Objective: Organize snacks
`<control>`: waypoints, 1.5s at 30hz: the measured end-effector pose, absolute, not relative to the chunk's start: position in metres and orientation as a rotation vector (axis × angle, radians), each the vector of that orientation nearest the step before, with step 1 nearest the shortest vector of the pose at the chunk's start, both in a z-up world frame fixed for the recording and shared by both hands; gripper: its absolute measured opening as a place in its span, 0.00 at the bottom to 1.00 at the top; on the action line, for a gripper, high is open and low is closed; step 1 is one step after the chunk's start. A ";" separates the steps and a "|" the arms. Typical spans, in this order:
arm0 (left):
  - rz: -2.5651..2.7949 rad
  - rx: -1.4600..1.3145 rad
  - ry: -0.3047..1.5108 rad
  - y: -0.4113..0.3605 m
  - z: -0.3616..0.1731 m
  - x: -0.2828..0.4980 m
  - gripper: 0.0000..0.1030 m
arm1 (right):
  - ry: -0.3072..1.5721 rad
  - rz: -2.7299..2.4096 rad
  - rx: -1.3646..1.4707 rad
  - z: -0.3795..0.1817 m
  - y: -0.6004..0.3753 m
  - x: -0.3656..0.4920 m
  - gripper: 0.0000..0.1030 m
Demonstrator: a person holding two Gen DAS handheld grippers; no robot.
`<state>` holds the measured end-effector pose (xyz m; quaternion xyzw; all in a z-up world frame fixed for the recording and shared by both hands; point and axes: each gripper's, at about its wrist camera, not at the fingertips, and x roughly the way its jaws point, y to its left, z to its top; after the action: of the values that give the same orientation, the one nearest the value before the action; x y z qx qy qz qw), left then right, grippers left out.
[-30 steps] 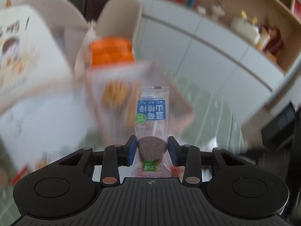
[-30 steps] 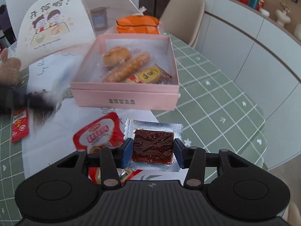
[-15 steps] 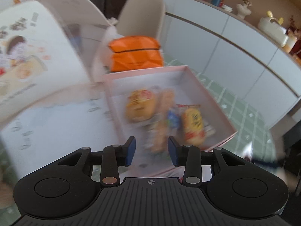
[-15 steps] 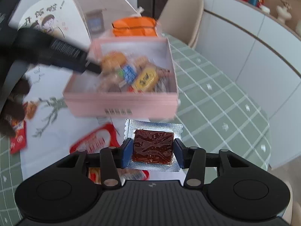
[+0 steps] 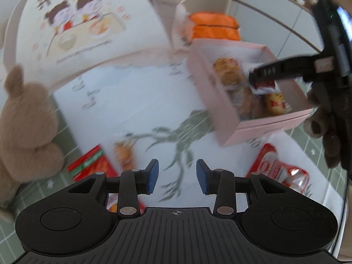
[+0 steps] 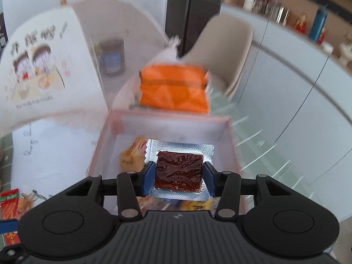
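The right gripper (image 6: 178, 176) grips a silver packet (image 6: 179, 171) above the pink box (image 6: 231, 145), presumably to drop it among the snacks there, while the left gripper (image 5: 175, 173), released and empty, hangs over the near table's loose packets (image 5: 92, 162).

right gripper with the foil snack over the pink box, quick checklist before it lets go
1. Foil-wrapped dark snack clamped in the right gripper: ok.
2. Snack over the pink box interior, not past its rim: ok, seen in both views.
3. Landing spot: cannot tell; a yellow packet lies just left, and the floor under the snack is hidden.
4. Height above the box floor: cannot tell.
5. Left gripper open, empty and outside the box: ok.
6. Loose packets left on the paper, such as the red-and-white packet: not ok, not yet boxed.
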<state>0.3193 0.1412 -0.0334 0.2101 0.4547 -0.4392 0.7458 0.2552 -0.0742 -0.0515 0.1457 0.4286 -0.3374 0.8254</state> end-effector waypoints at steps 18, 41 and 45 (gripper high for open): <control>-0.795 0.446 1.030 0.185 -0.065 0.400 0.41 | 0.838 -0.682 0.375 -0.017 0.005 0.168 0.75; -1.134 0.541 1.074 0.157 -0.069 0.312 0.42 | 1.009 -0.710 0.463 -0.106 0.060 0.118 0.77; -1.081 0.521 0.934 0.156 -0.052 0.331 0.43 | 1.003 -0.716 0.468 -0.108 0.060 0.121 0.81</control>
<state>0.3306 0.1564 -0.0524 0.2360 0.4233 -0.4898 0.7247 0.1207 0.0601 -0.1079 0.2174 0.4659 -0.3326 0.7906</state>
